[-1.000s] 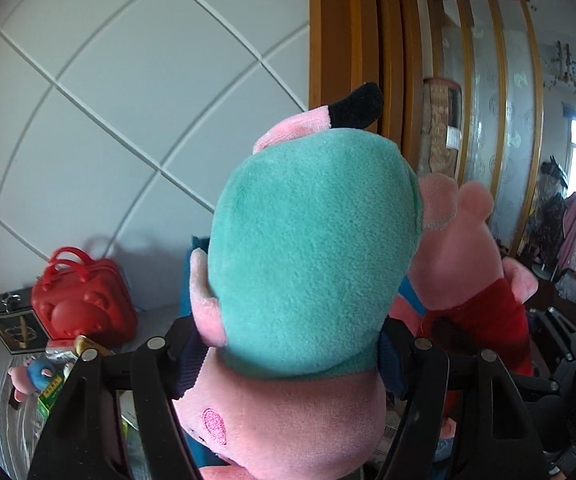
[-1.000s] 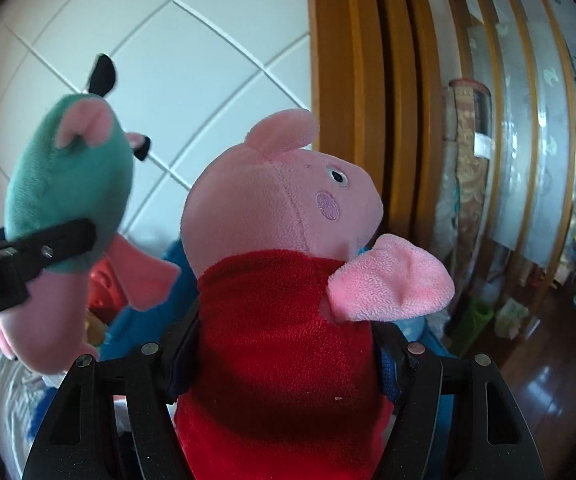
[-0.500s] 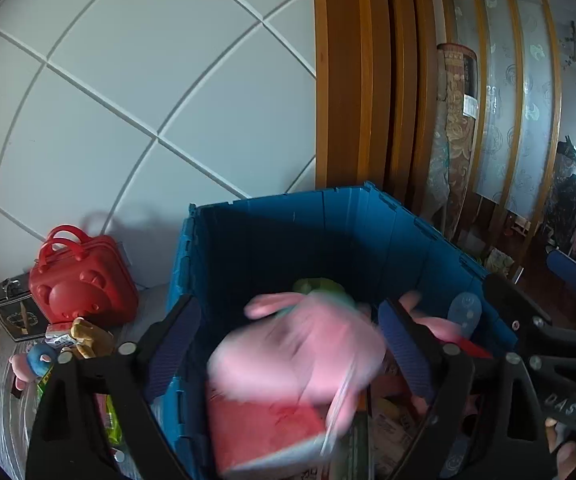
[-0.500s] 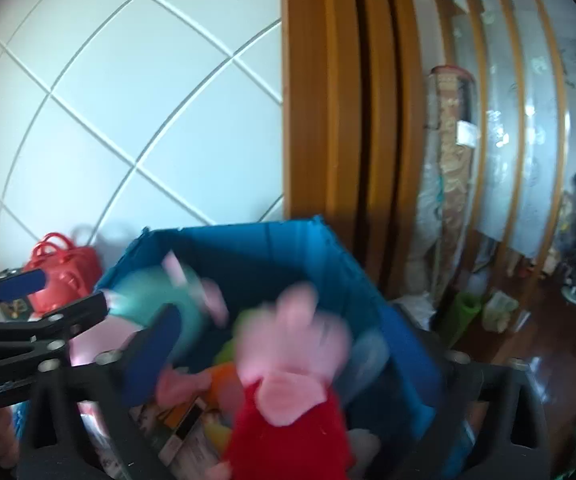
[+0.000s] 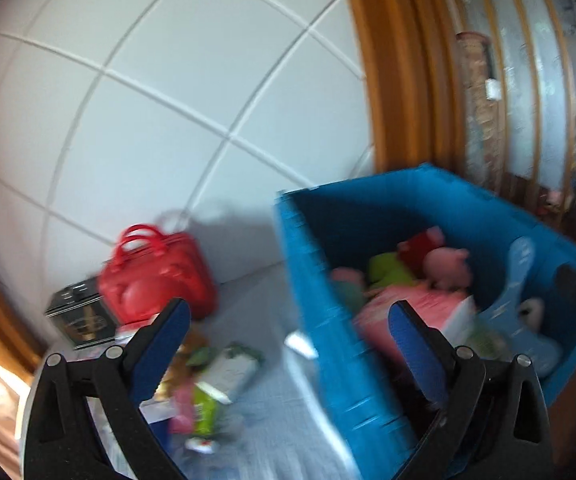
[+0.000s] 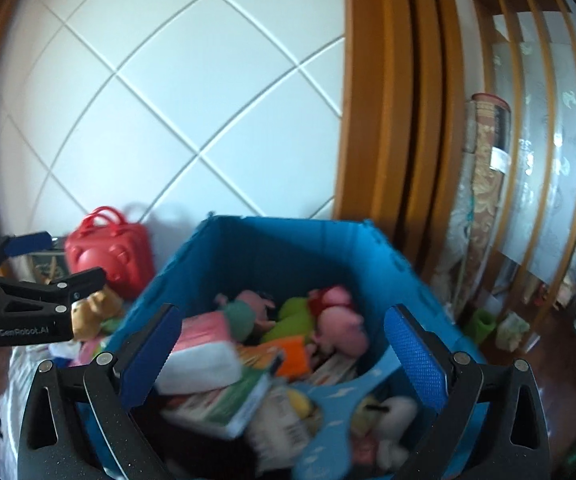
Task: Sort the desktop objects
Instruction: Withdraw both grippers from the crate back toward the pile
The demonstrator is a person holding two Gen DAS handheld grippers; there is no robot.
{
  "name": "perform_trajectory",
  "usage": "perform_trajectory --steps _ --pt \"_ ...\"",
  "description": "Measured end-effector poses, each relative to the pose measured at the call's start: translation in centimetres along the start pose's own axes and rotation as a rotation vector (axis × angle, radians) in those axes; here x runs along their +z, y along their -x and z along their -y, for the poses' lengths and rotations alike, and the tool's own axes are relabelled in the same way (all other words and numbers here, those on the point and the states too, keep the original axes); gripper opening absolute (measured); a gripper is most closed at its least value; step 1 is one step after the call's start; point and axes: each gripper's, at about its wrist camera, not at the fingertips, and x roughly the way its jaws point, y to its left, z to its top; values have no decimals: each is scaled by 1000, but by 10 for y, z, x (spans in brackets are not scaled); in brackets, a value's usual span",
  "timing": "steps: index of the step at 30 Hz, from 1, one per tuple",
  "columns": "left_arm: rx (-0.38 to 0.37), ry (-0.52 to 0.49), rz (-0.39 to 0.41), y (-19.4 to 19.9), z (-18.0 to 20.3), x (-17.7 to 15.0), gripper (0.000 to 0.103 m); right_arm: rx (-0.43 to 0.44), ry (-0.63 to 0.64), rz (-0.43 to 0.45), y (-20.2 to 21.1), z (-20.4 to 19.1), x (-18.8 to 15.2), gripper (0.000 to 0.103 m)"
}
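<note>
The blue crate [image 5: 320,280] [image 6: 268,256] holds both pig plushes. The one in the green top [image 6: 242,314] lies at the back left, and the one in the red dress [image 6: 340,324] [image 5: 444,264] lies to its right. My left gripper [image 5: 288,312] hangs over the crate's left wall, its jaws opening with nothing between them. It also shows at the left edge of the right wrist view [image 6: 72,256]. My right gripper [image 6: 282,314] stands open above the crate with nothing in it.
The crate also holds a pink tissue pack [image 6: 204,340], books, a blue toy guitar [image 6: 340,408] and a white plush. Left of it on the grey cloth are a red handbag [image 5: 156,276], a black box [image 5: 80,316], a brown plush [image 6: 96,312] and loose packets [image 5: 216,376].
Both grippers let go of their pig plushes, which dropped into the blue crate. The jaws spread wide. The left gripper swung left, past the crate's wall.
</note>
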Motion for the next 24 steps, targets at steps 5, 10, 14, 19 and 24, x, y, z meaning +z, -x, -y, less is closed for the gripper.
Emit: perform_trajectory --steps 5,10,14,19,24 --pt "29 127 -88 2 -67 -36 101 75 30 -72 -27 -62 2 103" --pt "162 121 -26 23 -122 -76 101 243 -6 -54 -42 -125 -1 103" --pt "277 222 -58 33 -189 -114 101 331 69 -107 -64 -186 -10 103" --pt "349 274 -131 40 -241 -142 101 374 105 -200 -82 -227 -23 103" --pt "296 367 -196 34 -264 -180 101 318 174 -274 -110 -251 -50 103"
